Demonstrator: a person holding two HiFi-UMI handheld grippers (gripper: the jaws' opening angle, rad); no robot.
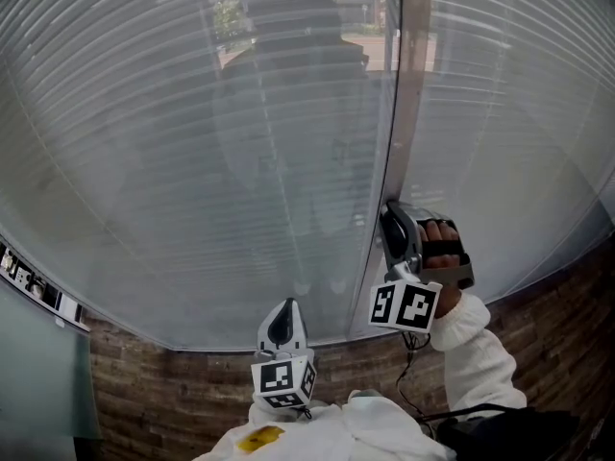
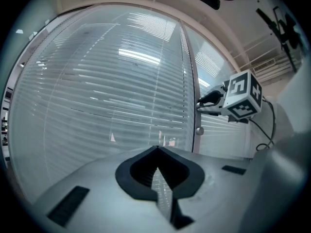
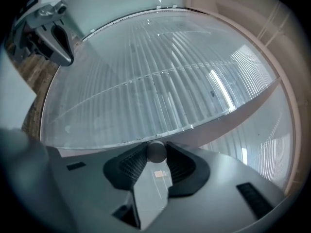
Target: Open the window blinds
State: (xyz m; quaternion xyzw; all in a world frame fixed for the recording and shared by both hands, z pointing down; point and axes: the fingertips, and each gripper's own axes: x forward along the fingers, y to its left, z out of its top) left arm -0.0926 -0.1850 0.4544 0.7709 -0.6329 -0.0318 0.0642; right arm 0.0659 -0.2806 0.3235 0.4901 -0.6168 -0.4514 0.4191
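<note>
On the frame between the panes, the right tongs pinch a small round knob, the left tongs wait shut and empty, and the blinds look closed, so the turning is left to do.

Lowered grey slatted blinds, small round knob

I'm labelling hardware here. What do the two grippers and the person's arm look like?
The left gripper and the right gripper are pale grey with black ribbed pads. Each carries a white cube with black square markers. A thin black cable trails from the right one. The right sleeve is white.
</note>
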